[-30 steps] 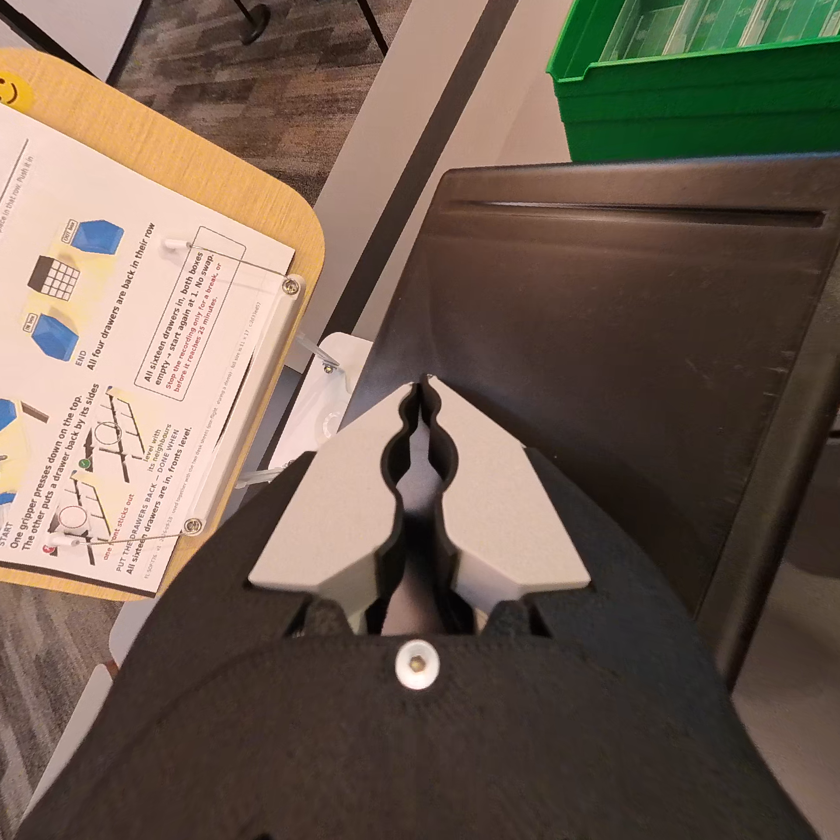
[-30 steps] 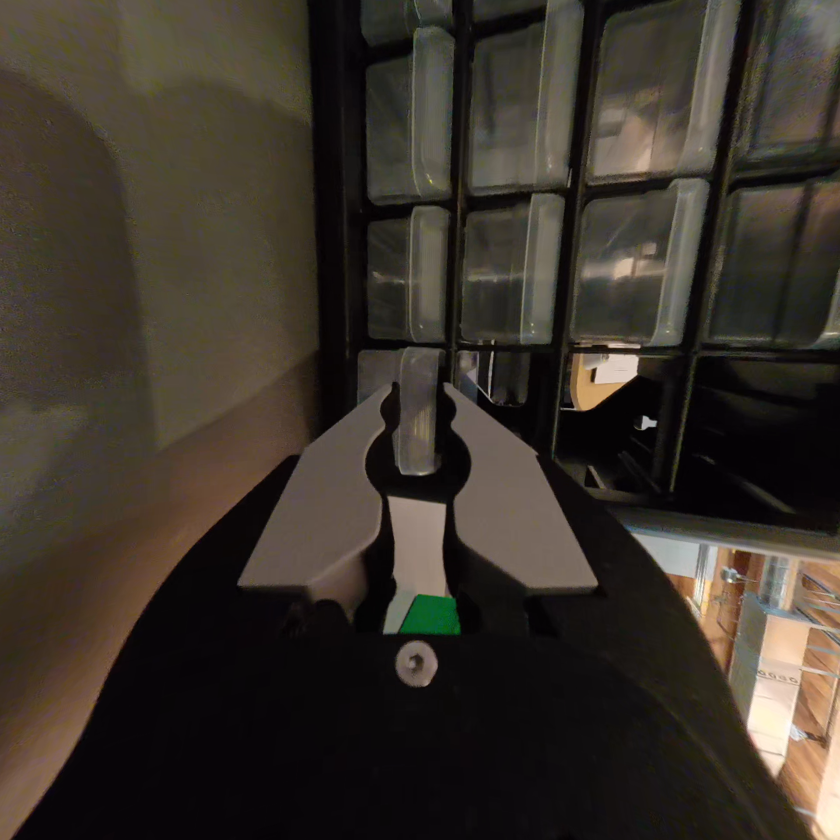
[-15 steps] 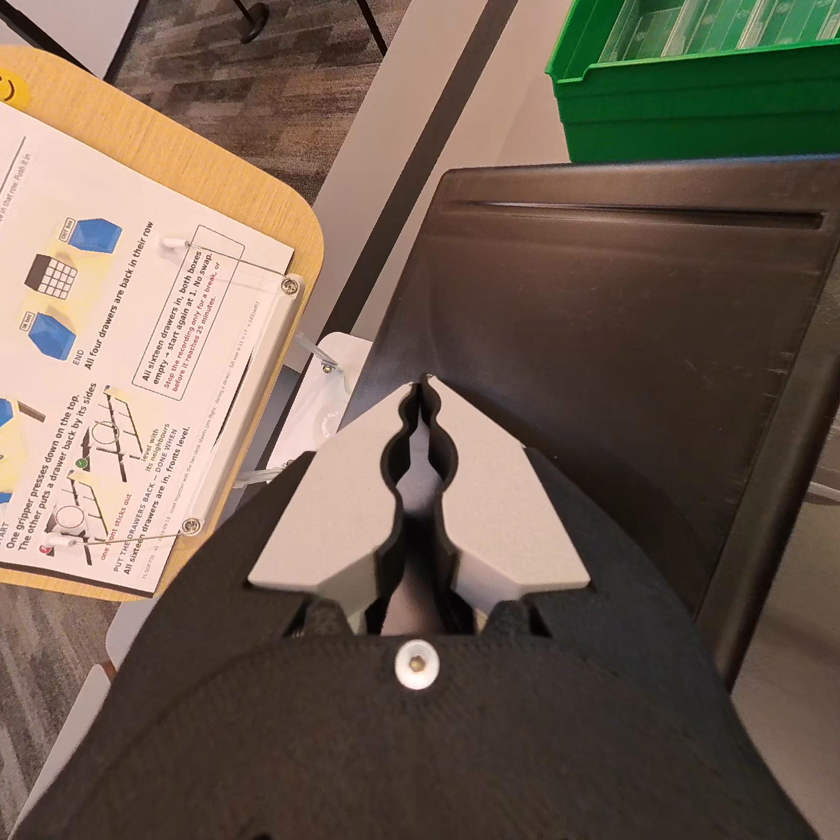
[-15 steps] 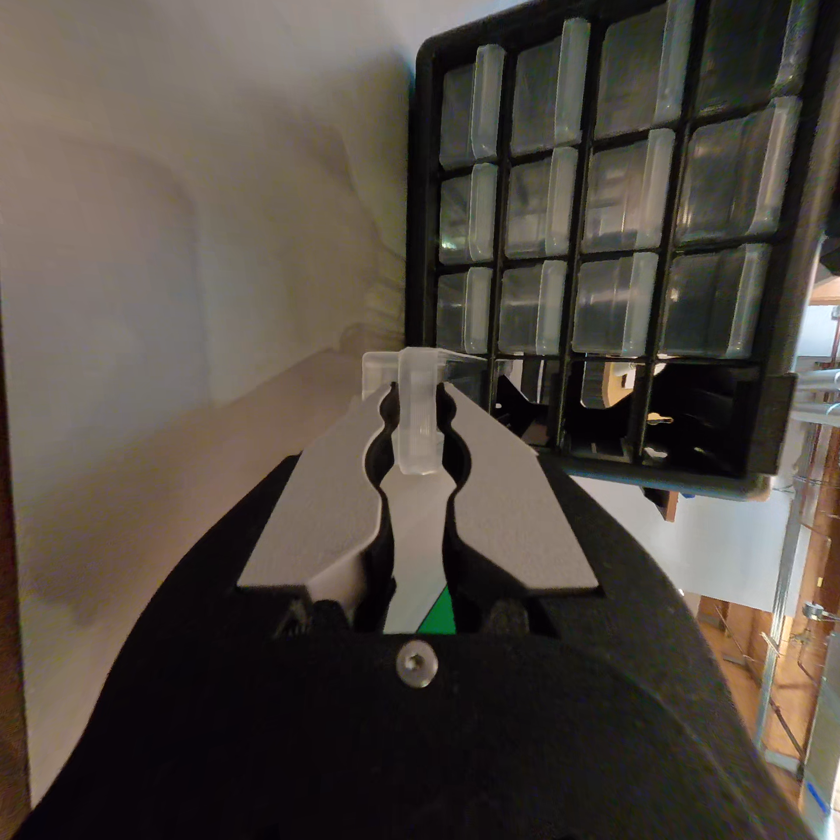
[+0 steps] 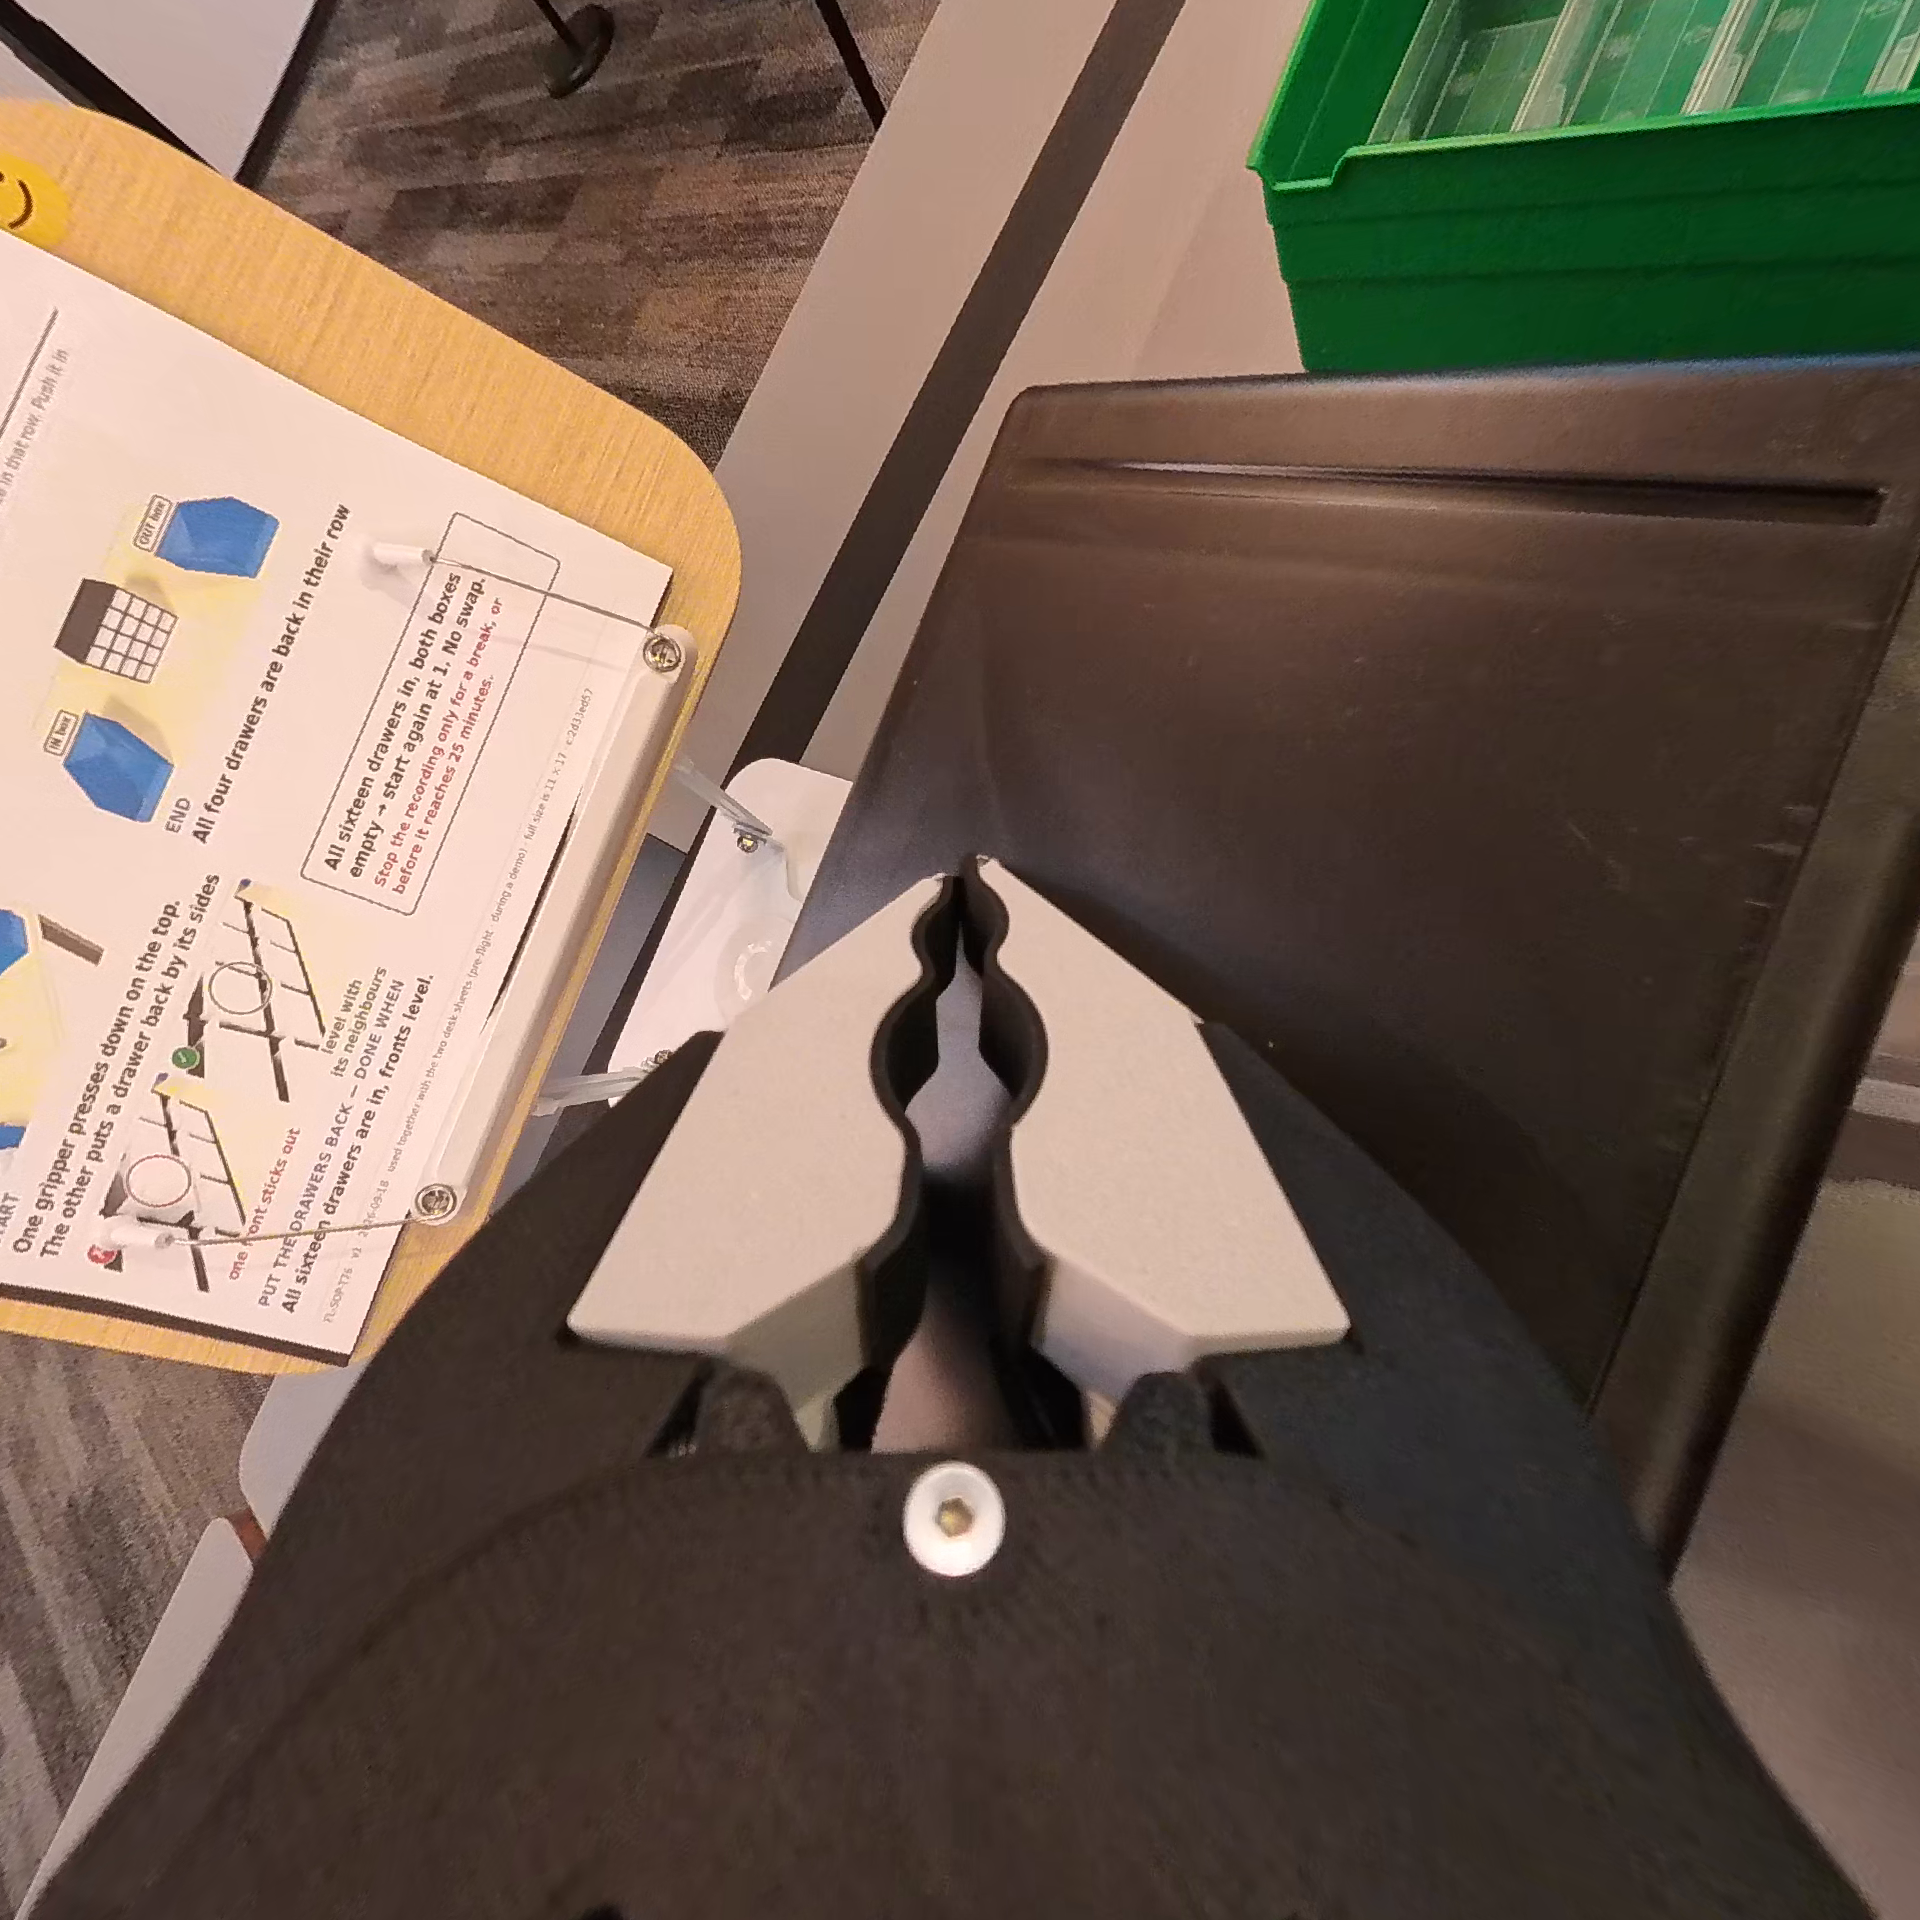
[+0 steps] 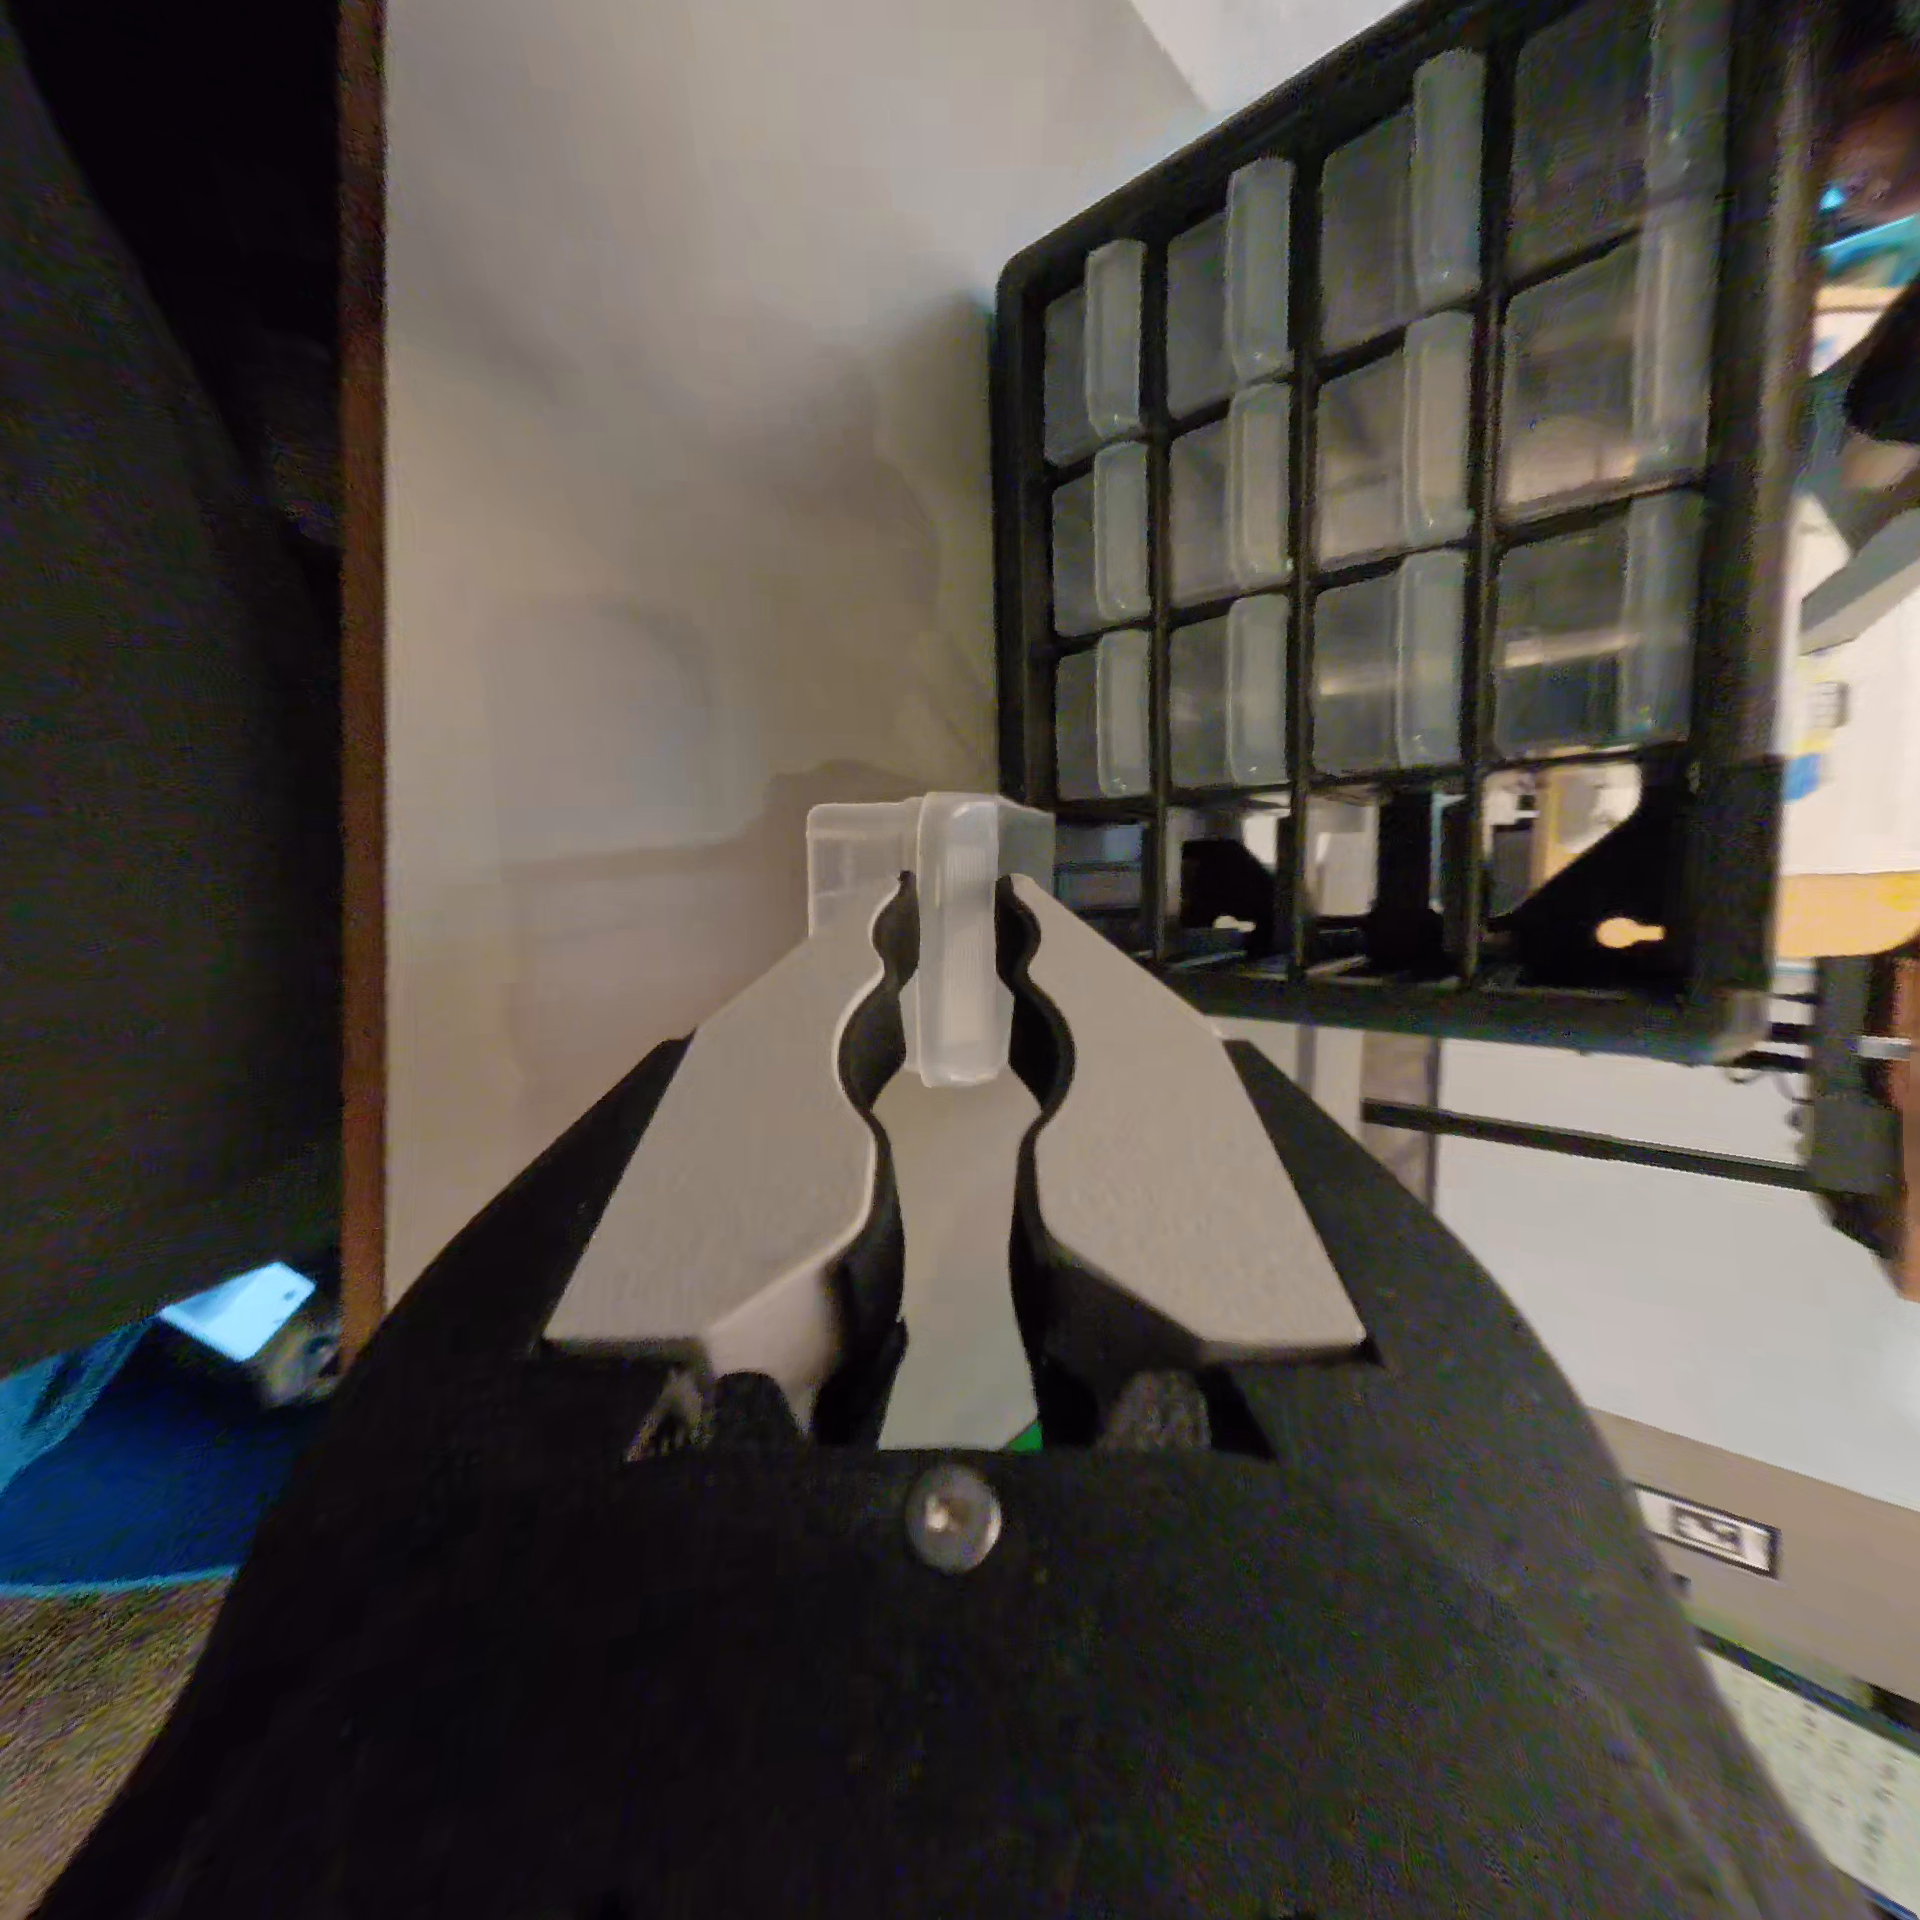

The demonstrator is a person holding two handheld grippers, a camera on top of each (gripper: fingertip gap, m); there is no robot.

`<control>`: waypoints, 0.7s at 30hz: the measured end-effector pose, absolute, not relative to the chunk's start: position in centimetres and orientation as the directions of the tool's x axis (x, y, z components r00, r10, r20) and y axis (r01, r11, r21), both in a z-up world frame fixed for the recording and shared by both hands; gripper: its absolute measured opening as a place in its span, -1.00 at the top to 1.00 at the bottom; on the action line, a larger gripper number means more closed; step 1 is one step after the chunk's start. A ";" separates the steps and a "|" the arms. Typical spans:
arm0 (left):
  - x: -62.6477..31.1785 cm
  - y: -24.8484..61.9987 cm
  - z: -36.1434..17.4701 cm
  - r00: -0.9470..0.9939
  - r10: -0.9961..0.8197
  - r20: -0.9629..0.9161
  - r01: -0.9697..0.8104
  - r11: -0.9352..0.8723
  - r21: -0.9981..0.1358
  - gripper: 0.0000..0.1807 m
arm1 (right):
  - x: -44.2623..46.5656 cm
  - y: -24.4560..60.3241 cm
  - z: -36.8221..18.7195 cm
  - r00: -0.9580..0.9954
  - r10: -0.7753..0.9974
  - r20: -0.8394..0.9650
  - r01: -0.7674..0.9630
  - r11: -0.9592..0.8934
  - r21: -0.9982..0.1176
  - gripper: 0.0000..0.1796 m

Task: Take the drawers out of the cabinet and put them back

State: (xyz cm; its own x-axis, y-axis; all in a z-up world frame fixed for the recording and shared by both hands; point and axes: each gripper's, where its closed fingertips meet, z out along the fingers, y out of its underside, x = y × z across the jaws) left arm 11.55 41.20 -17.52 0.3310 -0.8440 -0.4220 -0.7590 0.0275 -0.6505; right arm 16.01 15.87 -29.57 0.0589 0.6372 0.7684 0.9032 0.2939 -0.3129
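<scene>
So my right gripper (image 6: pixel 954 883) is pinching the front handle tab of a small clear plastic drawer (image 6: pixel 951 935), and I'm holding that drawer out in the open air, clear of the black plastic cabinet with its grid of see-through drawers (image 6: pixel 1382 582) off to the side. I'm reading this as the take-out half of the job: one row of the cabinet is looking empty, the other three rows are full. My left gripper (image 5: pixel 966 883) is pressed together with nothing between its fingers, and I'm resting it on the smooth black top panel of the cabinet (image 5: pixel 1455 727), bracing it, I think. Next move, I'm guessing, is carrying the drawer somewhere to set it down, probably the green plastic bin (image 5: pixel 1600 229) behind the cabinet, and letting go gently since that tab is a thin grip and the drawer could swing. Further out, everything's sitting on a pale white tabletop (image 6: pixel 665 416), there's a light wooden board holding a printed instruction sheet (image 5: pixel 312 790) next to it, and patterned grey carpet (image 5: pixel 416 135) below.
</scene>
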 end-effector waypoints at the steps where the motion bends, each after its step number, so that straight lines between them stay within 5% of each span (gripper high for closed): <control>1: 11.6 41.2 -17.5 0.331 -0.844 -0.422 -0.759 0.027 -0.651 1.00 | 16.4 15.6 -29.6 0.056 0.656 0.752 0.904 0.287 -0.318 0.86; 9: 11.6 41.2 -17.5 0.330 -0.842 -0.426 -0.760 0.030 -0.649 1.00 | 22.1 13.0 -33.0 0.013 0.775 0.631 0.962 0.162 -0.219 0.81; 10: 11.6 41.2 -17.5 0.330 -0.842 -0.427 -0.760 0.031 -0.649 1.00 | 23.1 12.6 -33.4 0.038 0.804 0.593 0.970 0.114 -0.216 0.67; 16: 11.6 41.2 -17.5 0.330 -0.842 -0.426 -0.760 0.031 -0.649 1.00 | 24.5 13.4 -33.0 0.443 0.811 0.382 0.884 -0.323 -0.338 0.08; 21: 11.5 41.2 -17.5 0.330 -0.841 -0.428 -0.760 0.031 -0.649 1.00 | 20.8 16.0 -34.4 0.720 0.691 0.068 0.634 -0.614 -0.470 -0.08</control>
